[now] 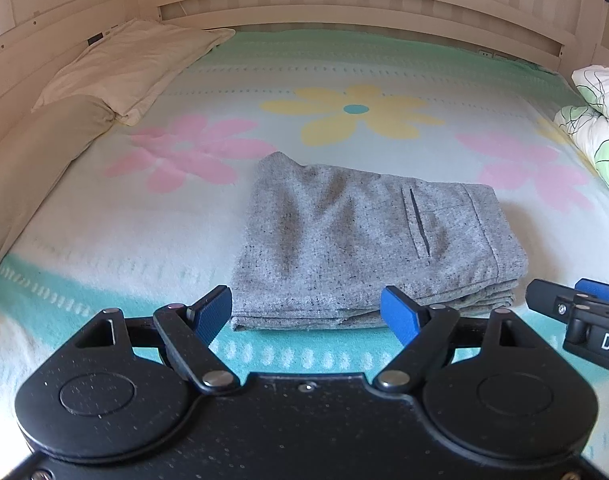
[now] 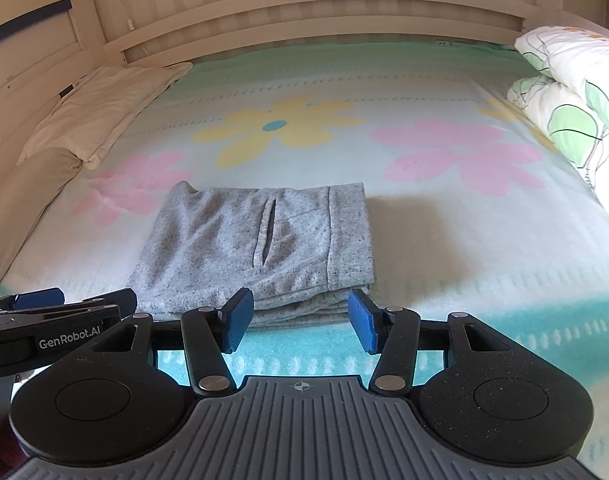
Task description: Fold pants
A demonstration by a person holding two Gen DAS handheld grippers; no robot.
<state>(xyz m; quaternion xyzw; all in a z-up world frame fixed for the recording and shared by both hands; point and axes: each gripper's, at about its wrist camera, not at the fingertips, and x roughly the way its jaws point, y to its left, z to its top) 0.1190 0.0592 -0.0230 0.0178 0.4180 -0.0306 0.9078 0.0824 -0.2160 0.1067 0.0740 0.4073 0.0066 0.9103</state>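
Left of the speckled grey folded pants [image 1: 368,240], which lie stacked mid-bed on the flowered green blanket [image 1: 344,80], the left gripper [image 1: 306,314] hovers wide open and empty, while the right gripper [image 2: 300,318], near their right end, gapes likewise, holding nothing.

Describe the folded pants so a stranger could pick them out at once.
Start at the bed's flowered blanket. Near its front edge, below the yellow flower, lies a folded stack: the pants. They are the only speckled grey item, with a slit pocket on top.
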